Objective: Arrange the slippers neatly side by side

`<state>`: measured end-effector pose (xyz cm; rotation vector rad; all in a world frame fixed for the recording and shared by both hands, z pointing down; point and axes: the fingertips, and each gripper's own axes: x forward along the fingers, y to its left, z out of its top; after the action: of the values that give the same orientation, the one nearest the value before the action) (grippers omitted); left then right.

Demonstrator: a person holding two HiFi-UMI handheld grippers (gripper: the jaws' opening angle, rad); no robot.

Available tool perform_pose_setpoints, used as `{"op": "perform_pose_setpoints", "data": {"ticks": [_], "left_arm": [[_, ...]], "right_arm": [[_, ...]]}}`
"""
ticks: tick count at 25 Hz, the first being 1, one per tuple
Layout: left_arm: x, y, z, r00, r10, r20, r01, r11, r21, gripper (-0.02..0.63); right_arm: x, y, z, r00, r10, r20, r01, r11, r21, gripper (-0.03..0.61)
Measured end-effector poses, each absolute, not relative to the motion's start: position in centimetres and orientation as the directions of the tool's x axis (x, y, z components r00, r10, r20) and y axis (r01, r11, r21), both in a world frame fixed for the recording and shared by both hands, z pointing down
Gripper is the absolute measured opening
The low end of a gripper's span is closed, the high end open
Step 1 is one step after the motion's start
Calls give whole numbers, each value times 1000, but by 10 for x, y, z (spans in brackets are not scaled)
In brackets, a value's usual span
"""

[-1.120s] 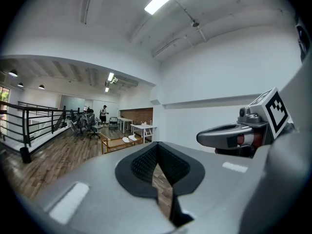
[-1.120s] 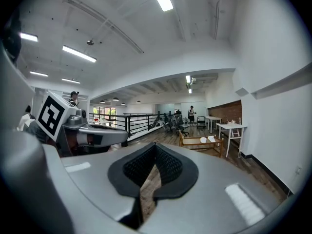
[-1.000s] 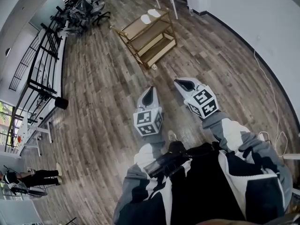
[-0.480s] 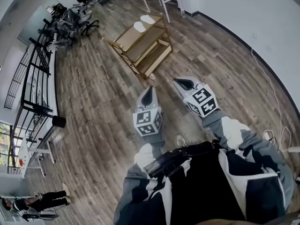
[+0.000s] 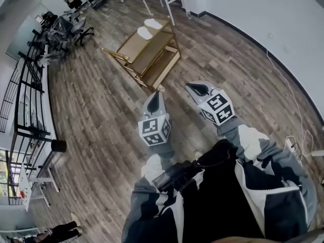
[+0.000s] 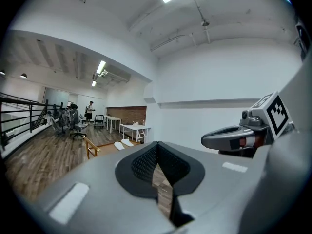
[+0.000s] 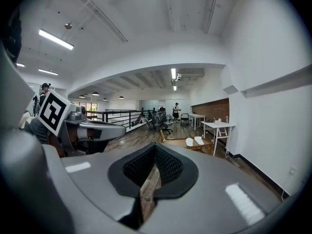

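Two slippers (image 5: pixel 149 28) lie close together atop the rack (image 5: pixel 132 43), now nearer than a second ago to the left gripper (image 5: pixel 156 97) and right gripper (image 5: pixel 196 89). Left gripper view: jaws together, empty, slippers well ahead. Right gripper view: likewise, so this is likely an approach.

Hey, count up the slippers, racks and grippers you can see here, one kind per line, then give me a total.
slippers: 2
wooden rack: 1
grippers, left gripper and right gripper: 2
total: 5
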<state>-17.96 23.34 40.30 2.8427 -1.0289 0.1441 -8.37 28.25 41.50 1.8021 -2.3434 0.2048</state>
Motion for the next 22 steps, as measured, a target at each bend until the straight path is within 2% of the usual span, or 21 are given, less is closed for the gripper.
{"op": "perform_pose_setpoints", "data": {"ticks": [12,22], "left_arm": [[-125,132,421,745,-647,161,-664,-743,82,11],[-31,-4,407,684,-710,167,-726,-685,62,11]], "right_arm": [[-32,172,422,-294,-934,203,-955,296,-19,5],[51,30,408,-402,-896,187,-914,405,-24,5]]}}
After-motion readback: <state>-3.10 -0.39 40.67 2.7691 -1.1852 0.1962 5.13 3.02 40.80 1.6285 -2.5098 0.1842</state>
